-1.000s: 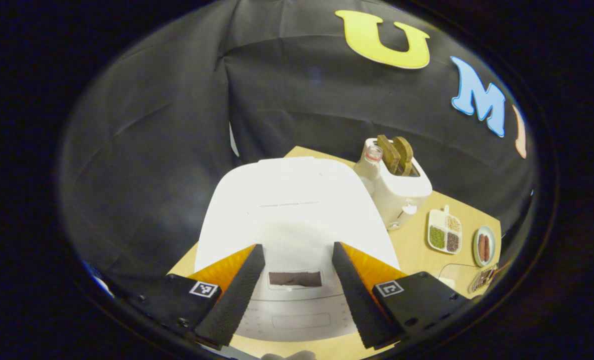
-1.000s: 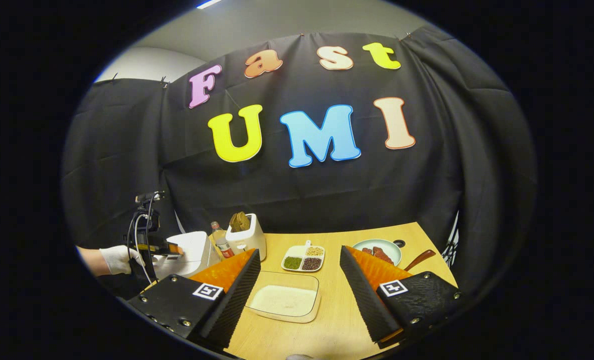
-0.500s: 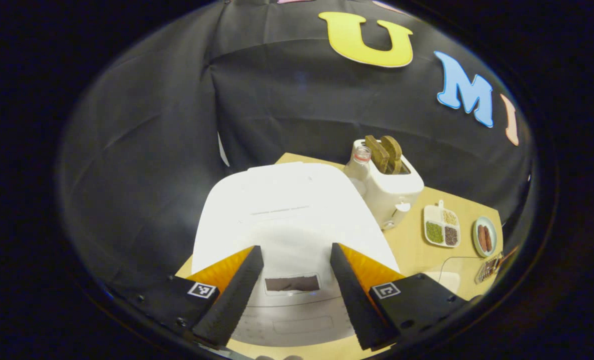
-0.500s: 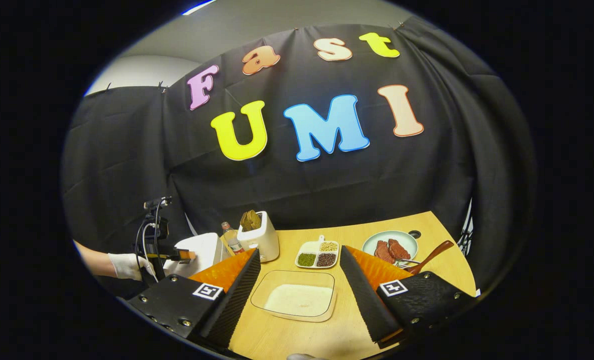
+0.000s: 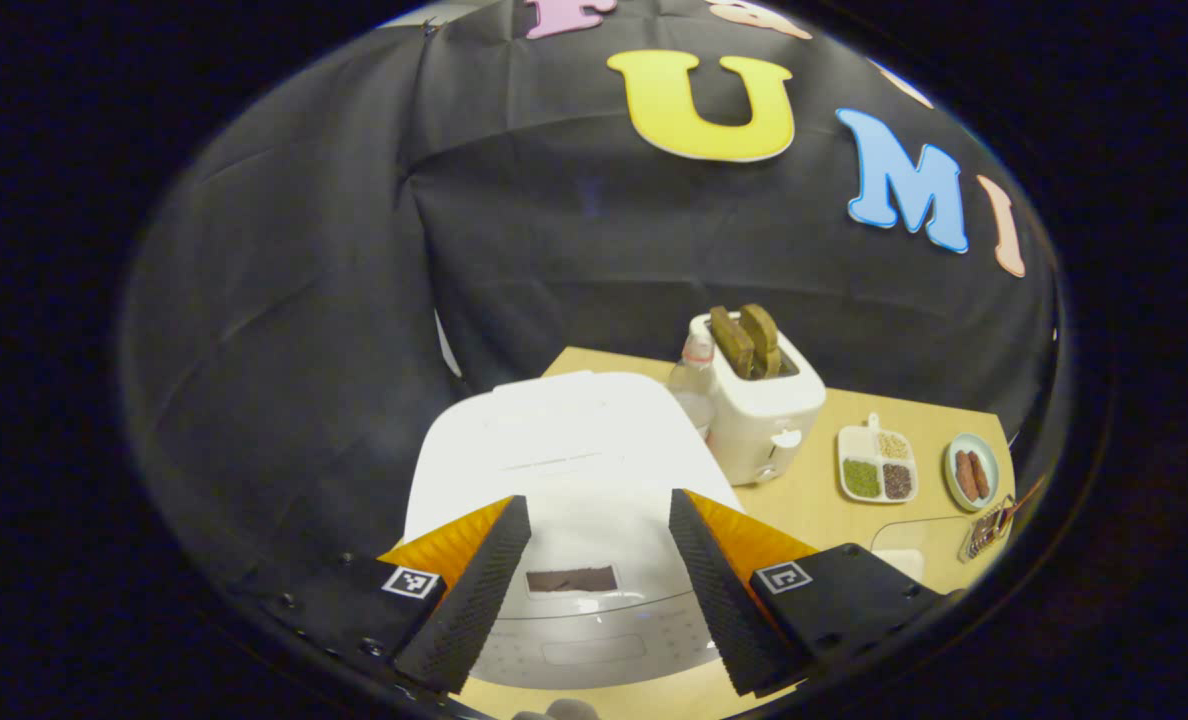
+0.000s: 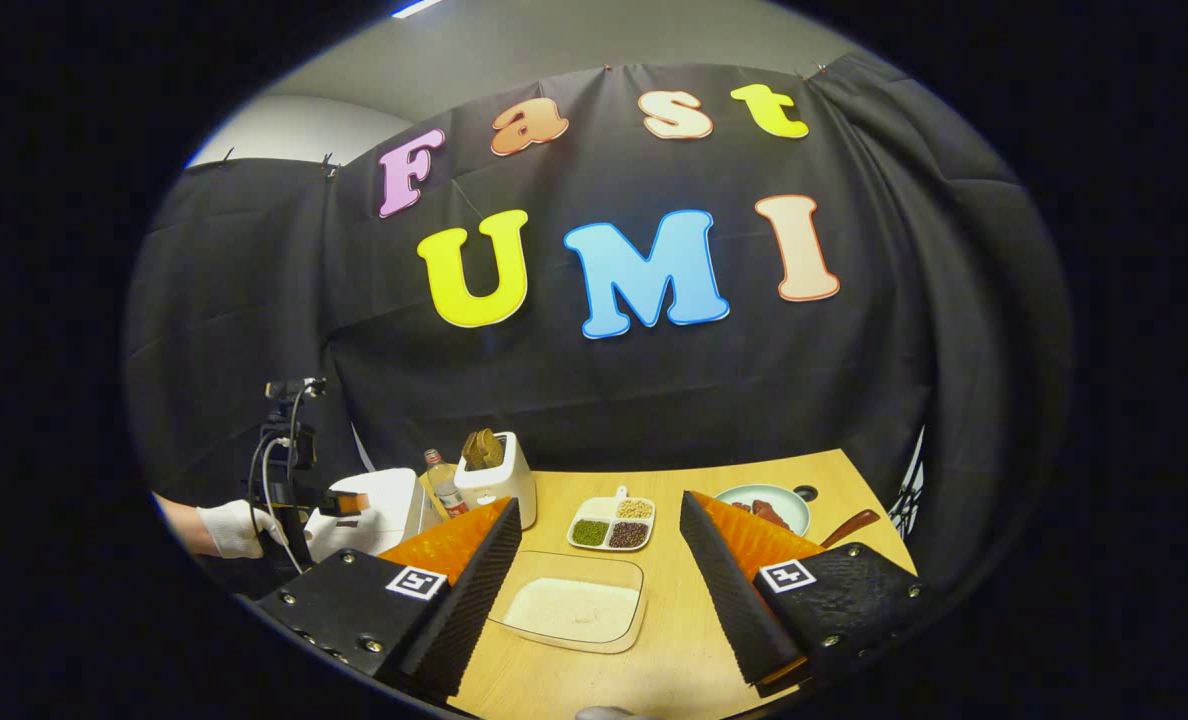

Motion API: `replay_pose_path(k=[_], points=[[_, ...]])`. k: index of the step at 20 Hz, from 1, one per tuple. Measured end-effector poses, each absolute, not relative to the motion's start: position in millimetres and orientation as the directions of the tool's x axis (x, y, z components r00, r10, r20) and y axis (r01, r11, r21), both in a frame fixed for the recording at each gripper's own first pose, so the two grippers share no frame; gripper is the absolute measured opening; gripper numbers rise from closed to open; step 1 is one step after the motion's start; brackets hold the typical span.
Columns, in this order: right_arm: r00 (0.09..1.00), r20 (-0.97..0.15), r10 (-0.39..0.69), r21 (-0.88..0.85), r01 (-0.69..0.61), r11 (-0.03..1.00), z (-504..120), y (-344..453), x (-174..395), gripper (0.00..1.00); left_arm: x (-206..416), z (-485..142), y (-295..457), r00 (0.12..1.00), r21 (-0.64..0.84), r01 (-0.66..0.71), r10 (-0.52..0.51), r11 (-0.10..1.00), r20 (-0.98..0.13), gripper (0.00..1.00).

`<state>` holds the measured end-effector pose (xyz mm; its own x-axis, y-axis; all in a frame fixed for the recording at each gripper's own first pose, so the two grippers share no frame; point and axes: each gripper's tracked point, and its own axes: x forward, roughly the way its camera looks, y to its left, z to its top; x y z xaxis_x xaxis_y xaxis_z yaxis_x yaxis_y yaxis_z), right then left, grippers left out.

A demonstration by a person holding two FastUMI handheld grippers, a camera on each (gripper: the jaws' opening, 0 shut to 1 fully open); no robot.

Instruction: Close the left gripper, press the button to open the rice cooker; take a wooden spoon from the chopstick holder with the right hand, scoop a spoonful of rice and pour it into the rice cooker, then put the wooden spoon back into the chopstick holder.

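Observation:
The white rice cooker [image 5: 564,440] stands on the wooden table with its lid down and a dark panel [image 5: 571,579] on its front. My left gripper [image 5: 596,500] hovers open above the cooker's front, touching nothing. It also appears far left in the right gripper view as the left gripper [image 6: 344,503], held by a gloved hand [image 6: 232,526] over the rice cooker [image 6: 379,500]. My right gripper [image 6: 599,503] is open over the clear tray of rice [image 6: 569,608]. The wooden spoon's handle [image 6: 849,525] sticks up at right; in the left gripper view the spoon sits in a wire holder [image 5: 989,515].
A white toaster [image 5: 759,400] with two slices and a bottle [image 5: 694,375] stand right of the cooker. A divided dish of beans [image 6: 609,525] and a plate of meat [image 6: 764,505] lie behind the rice tray. Black cloth walls the table's back.
The left gripper has drawn back and tilted up, so the cooker sits lower and smaller between its fingers. The right gripper swayed and came back. Both stay open.

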<state>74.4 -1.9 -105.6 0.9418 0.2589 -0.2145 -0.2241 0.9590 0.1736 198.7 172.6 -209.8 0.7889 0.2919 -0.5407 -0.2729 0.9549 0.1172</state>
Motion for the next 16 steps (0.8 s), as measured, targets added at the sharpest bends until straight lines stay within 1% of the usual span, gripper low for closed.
replay_pose_path(k=[3,5,6,7,8,9,10,11,14,16], points=[[0.957,-0.184,0.225,0.165,-0.196,0.967,-91.1,-11.6,74.6,0.98,190.0,-126.1,138.0,0.893,0.077,-0.224,0.236,0.972,-0.382,0.98],[0.968,-0.155,0.197,0.148,-0.174,0.973,-79.5,-18.0,75.5,0.98,173.5,-66.2,116.4,0.94,0.043,-0.198,0.202,0.979,-0.275,1.0],[0.973,-0.141,0.184,0.144,-0.163,0.976,-74.3,-20.2,75.8,0.98,165.1,-35.9,106.9,0.958,0.031,-0.18,0.182,0.983,-0.221,0.99],[0.977,-0.126,0.17,0.141,-0.152,0.978,-68.3,-23.5,74.8,0.98,151.6,-9.9,99.0,0.971,0.033,-0.161,0.165,0.986,-0.172,0.95],[0.982,-0.111,0.155,0.133,-0.139,0.981,-63.1,-27.4,75.1,0.98,137.6,11.2,90.3,0.982,0.037,-0.142,0.146,0.989,-0.122,1.0],[0.986,-0.098,0.136,0.122,-0.124,0.985,-58.3,-30.5,73.8,0.98,123.1,27.9,78.8,0.99,0.046,-0.121,0.124,0.992,-0.065,1.0],[0.989,-0.086,0.121,0.103,-0.112,0.988,-53.4,-32.4,71.3,0.98,111.2,45.7,68.6,0.995,0.04,-0.094,0.095,0.995,-0.009,0.98],[0.991,-0.073,0.114,0.092,-0.107,0.99,-49.3,-31.9,69.9,0.98,99.1,63.9,59.2,0.997,0.037,-0.07,0.069,0.997,0.021,0.98],[0.994,-0.054,0.09,0.069,-0.087,0.994,-42.2,-34.5,66.1,0.98,75.8,99.9,36.5,0.999,0.004,-0.014,0.014,1.0,0.039,0.99],[0.996,-0.049,0.072,0.059,-0.069,0.996,-39.1,-36.7,63.2,0.98,69.8,88.2,26.2,0.999,-0.019,0.0,0.001,1.0,0.048,0.99]])
